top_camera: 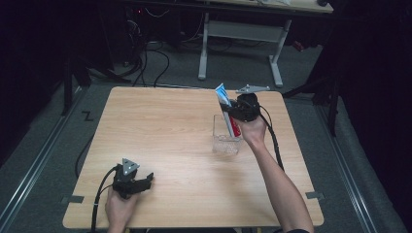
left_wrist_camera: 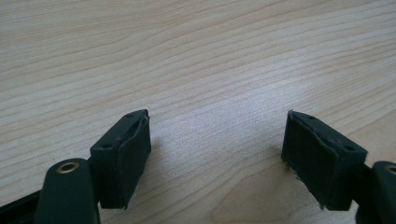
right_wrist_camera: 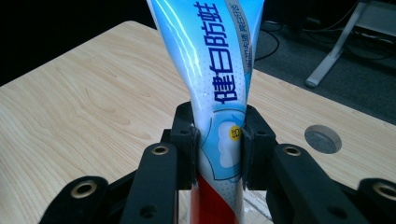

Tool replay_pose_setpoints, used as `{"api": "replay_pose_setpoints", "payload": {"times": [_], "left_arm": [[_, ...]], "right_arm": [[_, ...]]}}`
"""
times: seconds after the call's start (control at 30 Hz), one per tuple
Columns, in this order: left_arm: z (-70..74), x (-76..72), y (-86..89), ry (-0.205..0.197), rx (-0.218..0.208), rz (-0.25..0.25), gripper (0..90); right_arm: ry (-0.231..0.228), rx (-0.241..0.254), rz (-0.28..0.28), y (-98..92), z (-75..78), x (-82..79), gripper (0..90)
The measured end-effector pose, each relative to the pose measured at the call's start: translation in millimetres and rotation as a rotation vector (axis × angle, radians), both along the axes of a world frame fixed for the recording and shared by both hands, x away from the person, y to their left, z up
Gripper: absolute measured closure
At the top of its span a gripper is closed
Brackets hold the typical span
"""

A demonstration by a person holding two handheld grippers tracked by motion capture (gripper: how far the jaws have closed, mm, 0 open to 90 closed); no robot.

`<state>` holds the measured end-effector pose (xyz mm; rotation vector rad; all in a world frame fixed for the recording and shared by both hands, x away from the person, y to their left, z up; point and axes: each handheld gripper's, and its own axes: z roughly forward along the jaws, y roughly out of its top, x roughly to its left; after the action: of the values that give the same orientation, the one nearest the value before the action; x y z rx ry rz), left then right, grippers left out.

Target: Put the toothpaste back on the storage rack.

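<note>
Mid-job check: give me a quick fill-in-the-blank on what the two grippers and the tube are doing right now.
1. The right gripper is shut on a ____ tube.
2. The tube's red lower end is inside a clear ____ on the wooden table.
3. The left gripper has its jaws ____, with nothing between them.

Missing words: toothpaste; cup; open

pale wooden table, white-legged desk behind, cables on grey floor

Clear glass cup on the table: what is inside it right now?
The red lower end of the toothpaste tube stands inside the clear glass cup, held by the right gripper. The tube's tip is hard to make out.
</note>
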<state>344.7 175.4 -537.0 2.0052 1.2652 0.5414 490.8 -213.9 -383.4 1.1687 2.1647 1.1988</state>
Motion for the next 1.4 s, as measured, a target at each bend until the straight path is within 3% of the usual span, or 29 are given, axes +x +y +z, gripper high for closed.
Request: {"api": "replay_pose_setpoints", "payload": {"times": [0.13,0.3,0.9,1.4], "left_arm": [[0.0,0.0,0.1,0.000,0.000,0.000,24.1],[0.0,0.0,0.1,0.000,0.000,0.000,24.1],[0.0,0.0,0.1,0.000,-0.001,-0.001,24.0],[0.0,0.0,0.1,0.001,-0.001,0.000,24.0]], "right_arm": [[0.000,-0.004,0.002,-1.9,-2.3,0.1,71.4],[-0.009,-0.062,0.011,0.0,-6.9,-0.6,71.5],[0.025,-0.058,0.010,-6.3,-20.9,0.0,71.1],[0.049,-0.118,0.020,-3.0,-30.3,-0.9,70.7]]}}
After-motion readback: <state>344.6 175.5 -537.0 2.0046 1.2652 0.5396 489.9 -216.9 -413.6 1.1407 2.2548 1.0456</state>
